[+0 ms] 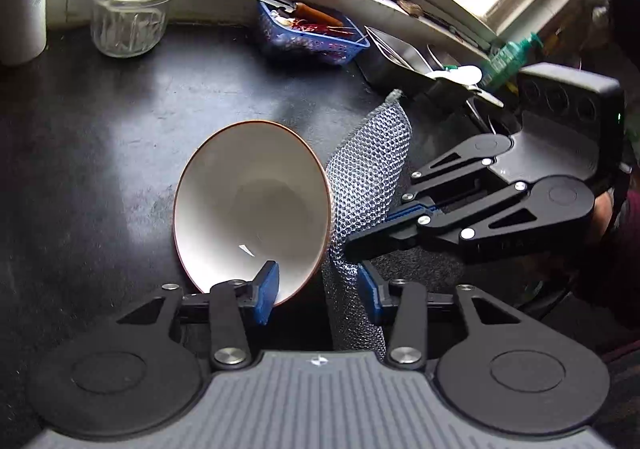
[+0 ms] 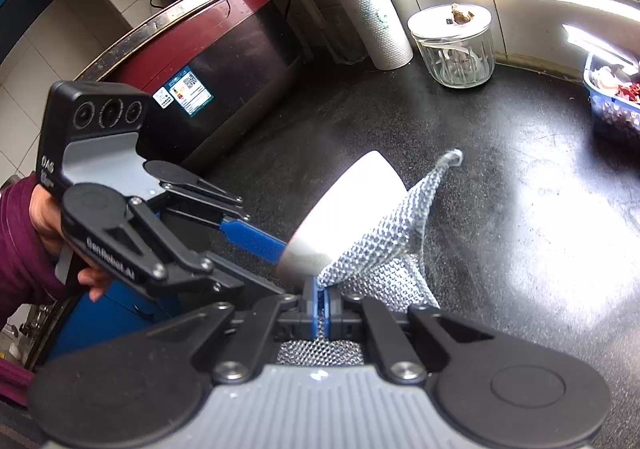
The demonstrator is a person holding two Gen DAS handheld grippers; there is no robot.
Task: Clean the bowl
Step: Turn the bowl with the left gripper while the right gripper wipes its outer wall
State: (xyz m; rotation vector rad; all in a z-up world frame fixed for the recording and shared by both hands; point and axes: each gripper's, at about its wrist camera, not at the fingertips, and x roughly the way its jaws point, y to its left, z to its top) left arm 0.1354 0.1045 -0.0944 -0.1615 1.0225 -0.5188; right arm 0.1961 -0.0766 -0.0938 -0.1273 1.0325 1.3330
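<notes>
1. Gripping a silver mesh scrubbing cloth (image 2: 380, 245), the right gripper (image 2: 321, 303) has its blue pads closed tightly on the fabric; the cloth hangs out in front of it and also behind the pads.
2. The white bowl (image 1: 252, 205) with a thin brown rim is tilted on its side above the black counter (image 1: 100, 149), with its inside facing the left wrist camera.
3. The left gripper (image 1: 318, 289) stands partly apart. Its left pad (image 1: 267, 291) lies over the lower rim of the bowl, and its right pad sits against the cloth. I cannot tell if the pads press on the bowl wall.
4. In the right wrist view the bowl (image 2: 348, 213) shows its outside, with one blue finger (image 2: 256, 239) of the left gripper reaching to its rim.
5. The cloth touches the right side of the bowl.
6. Behind, a glass jar (image 1: 128, 13), a blue basket (image 1: 308, 37) and a white paper roll (image 2: 370, 13) stand on the counter near the window wall.
</notes>
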